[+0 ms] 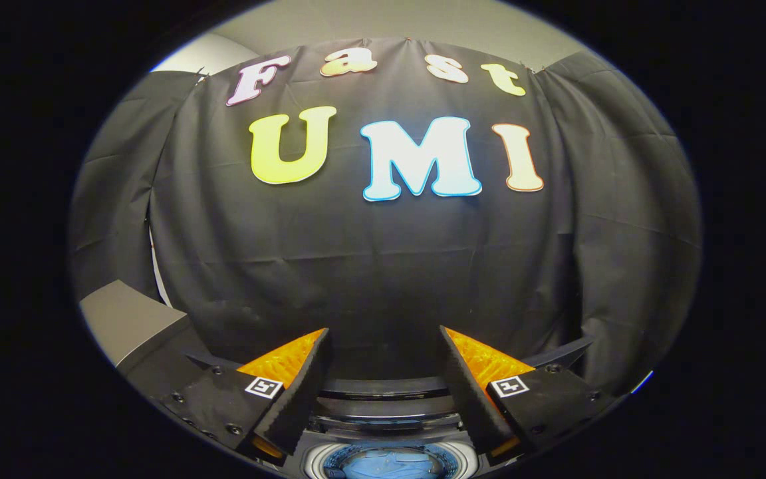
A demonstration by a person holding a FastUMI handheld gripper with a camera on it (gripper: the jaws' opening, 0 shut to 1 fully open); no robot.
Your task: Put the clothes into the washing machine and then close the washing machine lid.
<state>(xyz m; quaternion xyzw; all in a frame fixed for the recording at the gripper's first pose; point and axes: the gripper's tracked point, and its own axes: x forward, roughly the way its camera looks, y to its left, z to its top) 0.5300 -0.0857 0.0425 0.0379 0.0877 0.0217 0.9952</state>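
Tongs Held Wide Above the Open Drum

Tongs (383, 346) stand spread apart with nothing between them, their fingers (303, 379) angled outward and lifted well clear of the machine. They face the booth's dark cloth wall (383, 266), which hangs straight ahead beyond the fingertips.

Below and between the fingers sits the washing machine (389, 426), seen from above. Its round drum opening (389, 462) lies just under the gap of the tongs, ringed by a pale rim. Inside that ring a bundle of blue clothes (389, 464) is bunched low in the tub, so the first part of the task looks done: the fabric is down in the drum, not draped over the rim.

Just ahead of the opening, darker curved bands cross between the fingers. These look like the raised lid (383, 387) or the back of the machine's top; which one it is cannot be told for sure from this angle.

Holding the fingers wide and high seems sensible here: it keeps them clear of the cloth and leaves room to reach for the lid. Closing the lid appears to be what remains.

To the left of the tongs, a grey box-like surface (130, 319) stands against the wall.
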